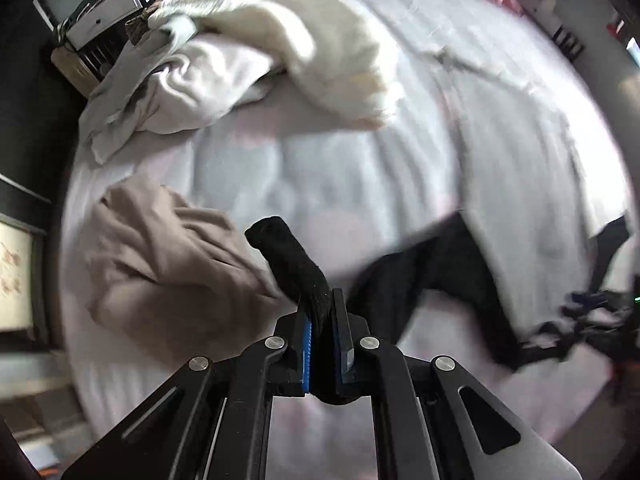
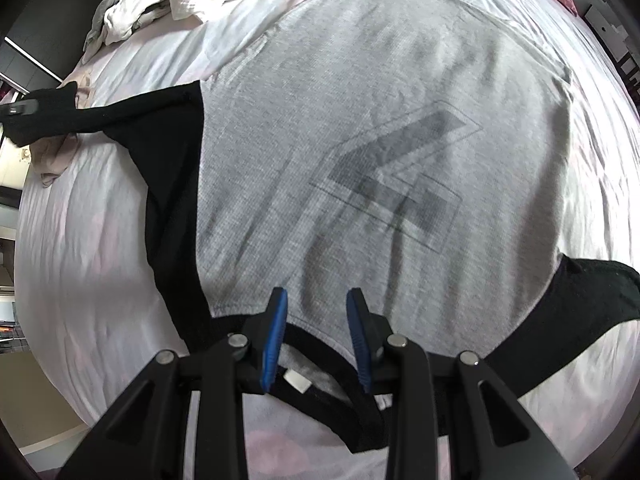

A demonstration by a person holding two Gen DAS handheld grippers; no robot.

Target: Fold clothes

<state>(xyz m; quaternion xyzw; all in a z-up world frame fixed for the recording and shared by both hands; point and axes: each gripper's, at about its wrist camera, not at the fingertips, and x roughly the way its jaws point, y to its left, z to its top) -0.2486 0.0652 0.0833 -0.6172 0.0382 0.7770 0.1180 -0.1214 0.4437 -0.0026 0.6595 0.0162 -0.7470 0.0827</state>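
My left gripper is clamped tight on the cuff of the black sleeve, the knit bunched between the blue pads with its end poking out past the fingertips. From the right wrist view, that sleeve runs as a taut band from the shirt's shoulder out to the left, clear of the bedsheet; I judge it is held up like this so it can be swung over the body for the first fold. My right gripper points down at the neckline, its jaws apart, one finger either side of the black collar with the white label between them; whether the tips press the cloth I cannot tell, but it looks placed to pin the shirt while the sleeve is pulled. The grey raglan shirt lies flat across the bed, a faint printed emblem showing through the fabric. Its long axis runs from the collar under my right gripper away toward the hem at the far side, and the other black sleeve trails off to the right. Beyond, a beige garment lies near the lifted cuff, and a pile of white clothes sits further up the bed.
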